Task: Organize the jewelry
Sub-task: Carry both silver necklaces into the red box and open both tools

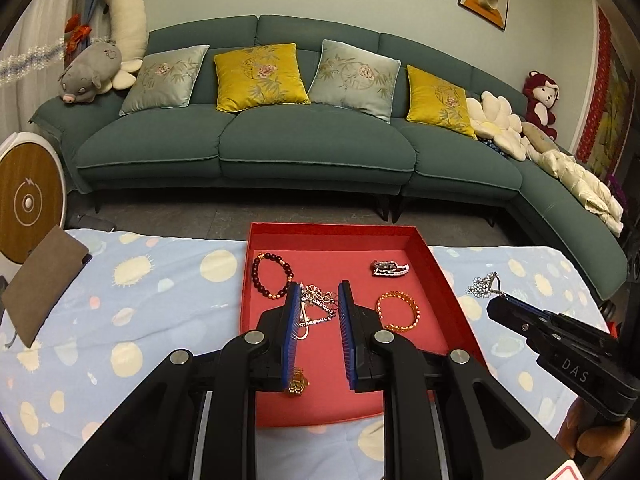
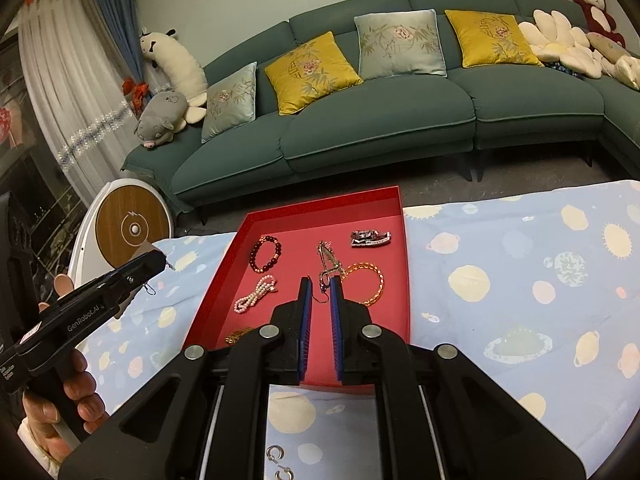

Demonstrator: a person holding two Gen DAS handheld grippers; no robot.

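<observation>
Jewelry transfer step: left claw (image 1: 319,286) nearly closed, pinching rhinestone piece (image 1: 318,304); right claw (image 2: 321,280) nearly closed, pinching flower piece (image 2: 326,264). Next, probably: release into red tray (image 1: 332,256) ahead, gently.

Table under a pale blue cloth, with a red tray on it

The tablecloth (image 2: 500,264), printed with cream suns, planets and dots, covers the whole surface. A shallow red tray (image 1: 442,280) sits on it at the far edge, its long side running away from the camera. A brown flat card-like piece (image 1: 42,280) lies tilted at the cloth's left corner. Two small silver hoop earrings (image 2: 280,462) lie on the cloth near the close edge, apart from the tray.
</observation>
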